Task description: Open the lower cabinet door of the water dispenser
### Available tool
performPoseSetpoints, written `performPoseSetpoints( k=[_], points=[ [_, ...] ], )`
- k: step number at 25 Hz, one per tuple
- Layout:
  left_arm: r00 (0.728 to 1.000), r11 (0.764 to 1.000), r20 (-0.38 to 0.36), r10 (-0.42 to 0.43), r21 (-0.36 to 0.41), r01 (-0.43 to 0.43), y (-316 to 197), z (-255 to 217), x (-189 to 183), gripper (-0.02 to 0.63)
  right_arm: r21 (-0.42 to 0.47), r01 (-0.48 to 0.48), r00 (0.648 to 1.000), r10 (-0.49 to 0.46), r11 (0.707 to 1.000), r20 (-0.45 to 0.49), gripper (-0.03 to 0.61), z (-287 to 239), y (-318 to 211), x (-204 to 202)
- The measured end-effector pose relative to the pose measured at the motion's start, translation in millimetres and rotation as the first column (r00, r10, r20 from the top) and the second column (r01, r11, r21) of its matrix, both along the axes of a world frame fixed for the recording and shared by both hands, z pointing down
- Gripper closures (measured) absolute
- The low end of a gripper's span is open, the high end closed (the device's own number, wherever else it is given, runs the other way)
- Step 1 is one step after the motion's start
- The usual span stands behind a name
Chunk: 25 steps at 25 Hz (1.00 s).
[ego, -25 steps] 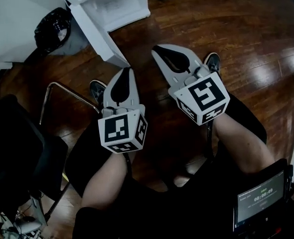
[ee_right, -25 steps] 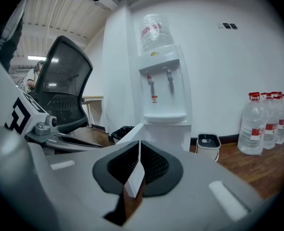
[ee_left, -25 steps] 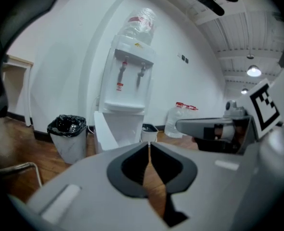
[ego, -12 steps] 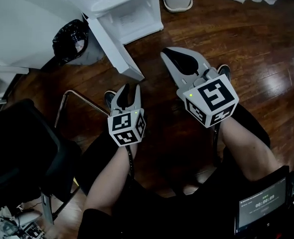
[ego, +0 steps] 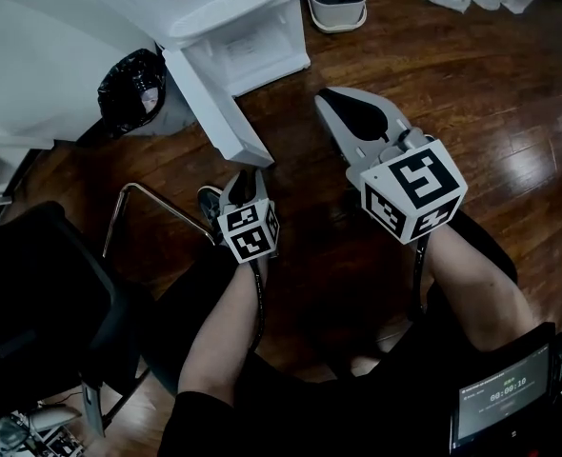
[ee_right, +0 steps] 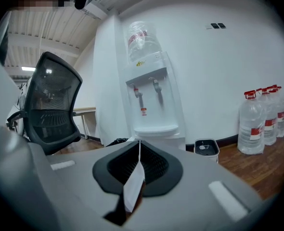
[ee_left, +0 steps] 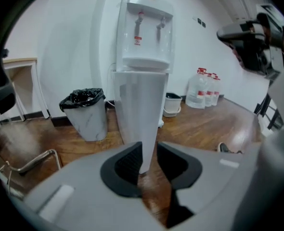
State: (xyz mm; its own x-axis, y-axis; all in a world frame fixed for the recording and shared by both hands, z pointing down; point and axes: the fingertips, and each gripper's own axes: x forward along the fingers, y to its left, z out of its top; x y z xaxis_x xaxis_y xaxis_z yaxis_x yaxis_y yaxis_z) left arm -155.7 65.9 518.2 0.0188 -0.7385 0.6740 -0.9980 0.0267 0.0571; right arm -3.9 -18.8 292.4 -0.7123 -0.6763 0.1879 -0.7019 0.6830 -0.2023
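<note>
**Fingers [ee_left: 127, 165] apart on the left gripper [ee_left: 149, 152], pressed tight on the right gripper [ee_right: 138, 149]**

Head view: the water dispenser's lower cabinet door [ego: 214, 103] already swings out over the wood floor [ego: 471, 84]. The left gripper sits low, just beside the door's bottom corner. The right gripper has open floor around it. One black bin [ego: 129, 79] and one chair [ego: 33, 293] stand to the left.

Left gripper view: the door's thin edge shows through the gap, and nothing is gripped. Three water bottles [ee_left: 204, 88] line the wall.

Right gripper view: the shut jaws hold nothing, and two taps [ee_right: 147, 91] show on the dispenser.
</note>
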Motion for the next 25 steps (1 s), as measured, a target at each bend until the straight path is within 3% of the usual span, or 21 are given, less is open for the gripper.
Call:
performPoseSetpoints(
  k=[8, 16, 25],
  points=[
    [0.999, 1.000, 0.029, 0.024, -0.001, -0.024, -19.9, 22.1, -6.3, 0.489, -0.039, 0.065, 0.998, -0.065, 0.997, -0.007, 0.566, 2.9, -16.7, -15.0],
    [0.991, 0.992, 0.042, 0.123, 0.026, -0.124, -50.3, 30.3, 29.2, 0.483, -0.066, 0.107, 0.994, -0.107, 0.992, -0.007, 0.566, 4.2, -31.7, -17.2],
    [0.990, 0.990, 0.032, 0.137, 0.039, -0.138, -71.6, 32.3, 54.7, 0.485, -0.087, 0.102, 0.995, -0.101, 0.991, 0.025, 0.566, -2.8, -44.2, -13.6]
  ],
)
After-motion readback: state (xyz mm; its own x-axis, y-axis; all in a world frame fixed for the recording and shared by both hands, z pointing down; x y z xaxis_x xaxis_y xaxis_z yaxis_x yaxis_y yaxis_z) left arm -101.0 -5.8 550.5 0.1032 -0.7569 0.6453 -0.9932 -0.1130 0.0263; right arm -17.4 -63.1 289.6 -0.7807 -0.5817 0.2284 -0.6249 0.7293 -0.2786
